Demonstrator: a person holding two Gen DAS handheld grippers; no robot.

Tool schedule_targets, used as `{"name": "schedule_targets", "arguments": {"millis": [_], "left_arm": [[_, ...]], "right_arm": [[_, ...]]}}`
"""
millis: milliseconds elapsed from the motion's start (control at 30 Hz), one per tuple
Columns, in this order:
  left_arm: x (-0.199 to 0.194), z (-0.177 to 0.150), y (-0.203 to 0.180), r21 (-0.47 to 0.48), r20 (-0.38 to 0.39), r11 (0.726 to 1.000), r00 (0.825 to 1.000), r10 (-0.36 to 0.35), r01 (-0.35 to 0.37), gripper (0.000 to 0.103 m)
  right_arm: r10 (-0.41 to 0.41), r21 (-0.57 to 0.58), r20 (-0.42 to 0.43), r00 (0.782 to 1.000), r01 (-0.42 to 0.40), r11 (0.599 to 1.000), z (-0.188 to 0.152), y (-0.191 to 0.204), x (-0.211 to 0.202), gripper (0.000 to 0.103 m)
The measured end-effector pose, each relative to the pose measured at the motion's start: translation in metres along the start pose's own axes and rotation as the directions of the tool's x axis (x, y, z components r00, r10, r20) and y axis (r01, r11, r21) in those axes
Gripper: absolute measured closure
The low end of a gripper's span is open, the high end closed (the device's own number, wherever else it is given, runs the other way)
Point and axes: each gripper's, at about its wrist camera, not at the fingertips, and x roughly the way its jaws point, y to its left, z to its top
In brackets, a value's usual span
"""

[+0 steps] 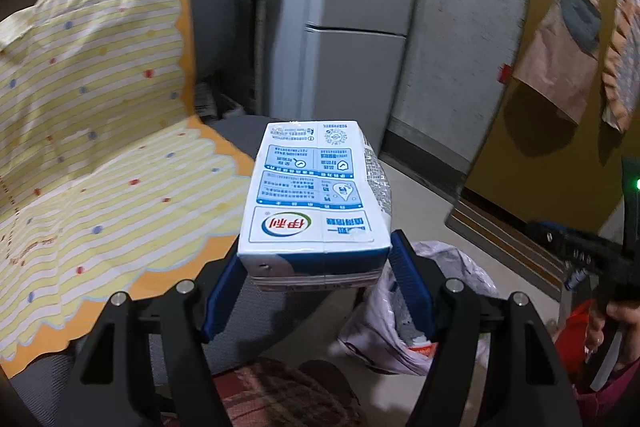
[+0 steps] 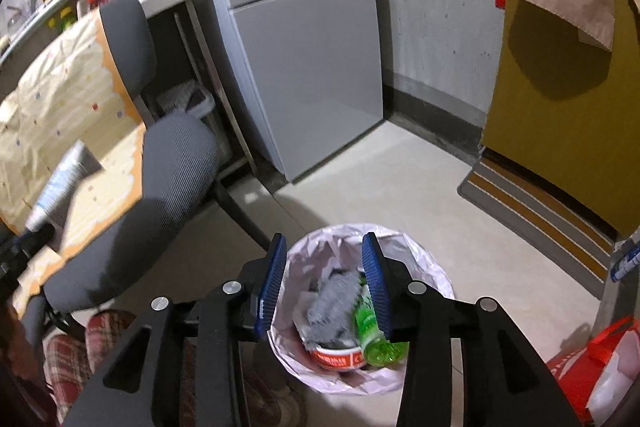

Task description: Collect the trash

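My left gripper (image 1: 316, 259) is shut on a white and blue milk carton (image 1: 316, 195) and holds it in the air over the edge of a grey office chair. The carton also shows, blurred, at the left of the right wrist view (image 2: 60, 187). My right gripper (image 2: 324, 263) is open and empty, hovering right above a trash bin lined with a white bag (image 2: 428, 267). In the bin lie a green plastic bottle (image 2: 374, 339), a grey crumpled wad (image 2: 334, 307) and a red and white bowl (image 2: 340, 359). The bin also shows below the carton in the left wrist view (image 1: 452, 259).
The grey office chair (image 2: 168, 167) carries a yellow striped cloth (image 1: 100, 147). A grey fridge (image 2: 312, 67) stands behind. A yellow door (image 2: 568, 107) with a striped doormat (image 2: 540, 219) is at the right. A red bag (image 2: 600, 367) lies at the lower right.
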Motion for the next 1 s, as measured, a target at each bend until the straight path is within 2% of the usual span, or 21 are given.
{"name": "schedule_targets", "arguments": {"millis": [167, 333, 533, 567, 600, 633, 833, 1000], "left_arm": [[0.022, -0.006, -0.047, 0.105, -0.039, 0.989, 0.994, -0.104, 0.107, 0.035], [0.045, -0.006, -0.094, 0.202, -0.072, 0.957, 0.978, -0.196, 0.207, 0.035], [0.072, 0.005, -0.128, 0.234, -0.085, 0.932, 0.961, -0.264, 0.277, 0.033], [0.076, 0.005, -0.131, 0.237, -0.091, 0.93, 0.96, -0.267, 0.281, 0.027], [0.08, 0.006, -0.133, 0.239, -0.105, 0.928, 0.958, -0.267, 0.285, 0.012], [0.085, 0.005, -0.134, 0.239, -0.118, 0.929, 0.958, -0.26, 0.281, 0.009], [0.084, -0.004, -0.107, 0.216, -0.129, 0.957, 0.977, -0.169, 0.194, 0.009], [0.062, -0.009, -0.07, 0.148, -0.109, 0.986, 0.992, -0.06, 0.076, 0.007]], "right_arm": [[0.03, 0.047, 0.078, 0.996, -0.034, 0.998, 0.005, -0.008, -0.012, 0.062], [0.01, 0.081, 0.138, 0.99, -0.022, 0.997, 0.011, -0.024, -0.026, 0.062], [-0.013, 0.133, 0.172, 0.985, -0.01, 0.991, 0.015, -0.049, -0.033, 0.06], [-0.017, 0.142, 0.172, 0.985, -0.008, 0.99, 0.015, -0.052, -0.033, 0.059], [-0.019, 0.148, 0.17, 0.985, -0.007, 0.989, 0.015, -0.055, -0.032, 0.059], [-0.019, 0.15, 0.168, 0.986, -0.006, 0.989, 0.016, -0.056, -0.032, 0.058], [-0.009, 0.122, 0.133, 0.991, -0.007, 0.993, 0.015, -0.049, -0.024, 0.052], [0.046, 0.032, 0.073, 0.996, -0.049, 0.998, 0.012, -0.014, -0.016, 0.042]]}}
